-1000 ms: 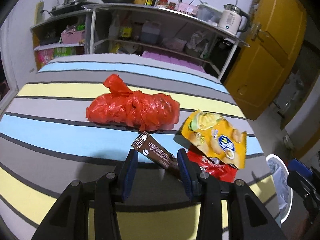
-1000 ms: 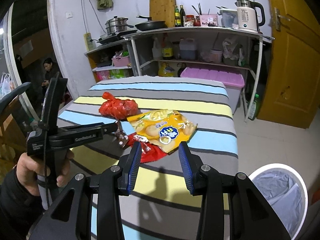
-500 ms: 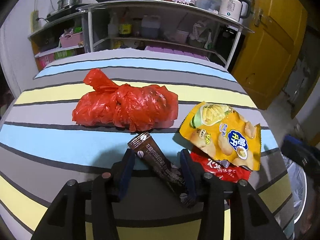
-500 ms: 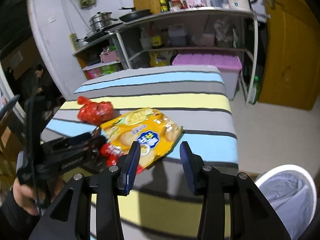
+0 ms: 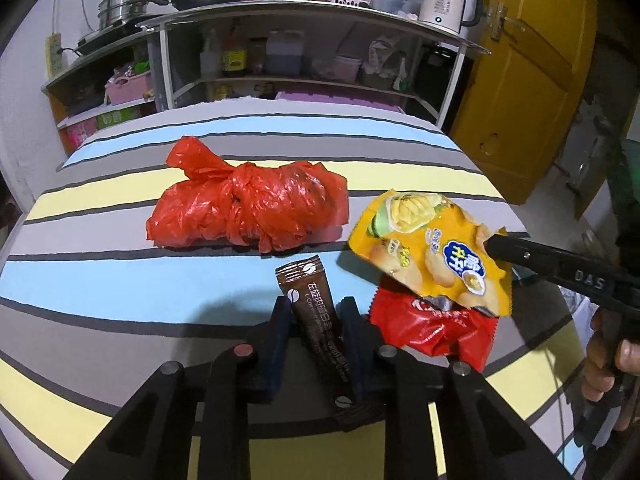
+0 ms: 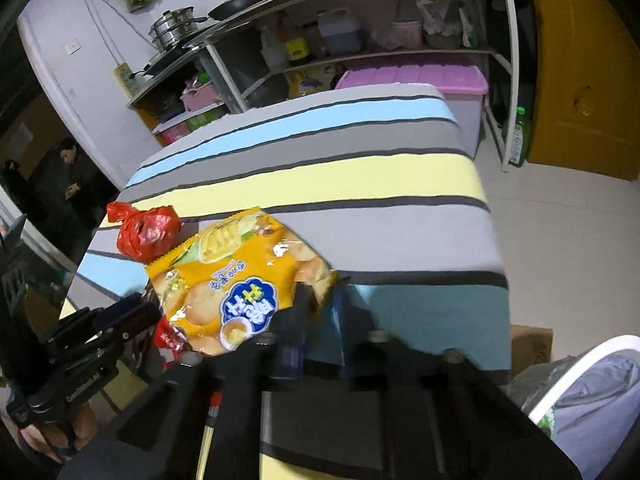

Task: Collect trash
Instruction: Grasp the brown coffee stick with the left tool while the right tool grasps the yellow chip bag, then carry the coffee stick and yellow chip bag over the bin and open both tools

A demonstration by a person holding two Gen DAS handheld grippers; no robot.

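my left gripper (image 5: pixel 316 320) closed on the brown coffee sachet (image 5: pixel 316 320), low over the striped table (image 5: pixel 120 276); my right gripper (image 6: pixel 318 312) pinching the yellow chip bag (image 6: pixel 240 276) corner, lifted above the red wrapper (image 5: pixel 436 328). red plastic bag (image 5: pixel 248 204) behind; bin (image 6: pixel 580 384) lower right.

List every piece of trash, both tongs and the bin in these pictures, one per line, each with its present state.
Left tongs: closed on the brown sachet.
Brown sachet: gripped between the fingers.
Right tongs: gripping a corner of the yellow chip bag.
Yellow chip bag: corner raised, crinkled.
Red wrapper: crumpled, partly under the chip bag.
Red plastic bag: knotted shut, lying on the striped cloth.
Bin: lined, open-topped.
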